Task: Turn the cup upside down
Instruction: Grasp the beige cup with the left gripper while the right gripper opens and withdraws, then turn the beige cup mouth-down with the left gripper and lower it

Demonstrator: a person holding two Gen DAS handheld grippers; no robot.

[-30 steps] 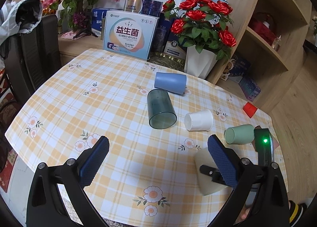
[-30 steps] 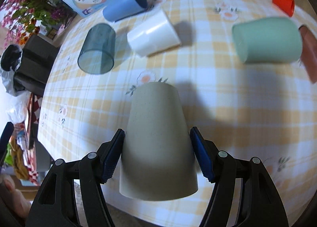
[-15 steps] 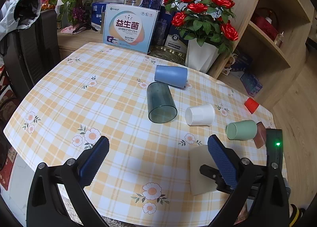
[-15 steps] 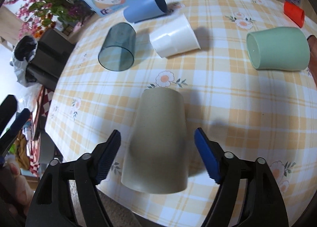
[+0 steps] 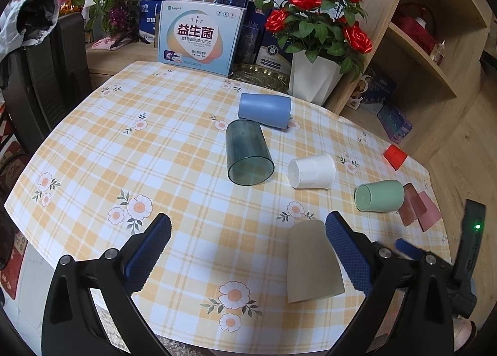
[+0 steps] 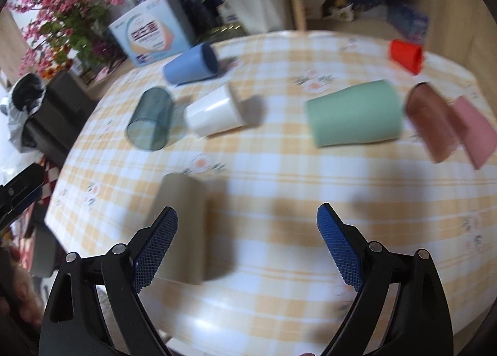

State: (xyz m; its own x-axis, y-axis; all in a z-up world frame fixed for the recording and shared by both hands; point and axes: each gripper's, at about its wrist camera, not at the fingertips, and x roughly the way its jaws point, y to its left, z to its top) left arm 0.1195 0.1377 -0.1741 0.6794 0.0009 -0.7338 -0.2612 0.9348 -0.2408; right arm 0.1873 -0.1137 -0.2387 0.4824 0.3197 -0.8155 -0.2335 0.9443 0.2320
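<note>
Nearby, green cup (image 5: 380, 195) lies beside beige cup (image 5: 313, 261).

The right gripper (image 6: 247, 244) let go of the beige cup (image 6: 183, 228), spread its fingers wide and drew back, leaving the cup upside down on the counter (image 5: 186, 169).

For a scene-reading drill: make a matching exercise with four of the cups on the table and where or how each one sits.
Column 1:
1. beige cup
2. white cup
3. red cup
4. blue cup

Column 2:
A. lying nearest the white flower pot
B. standing mouth down near the front edge
C. at the far right table edge
D. lying between the clear teal cup and the green cup

Pairs: 1-B, 2-D, 3-C, 4-A
</note>
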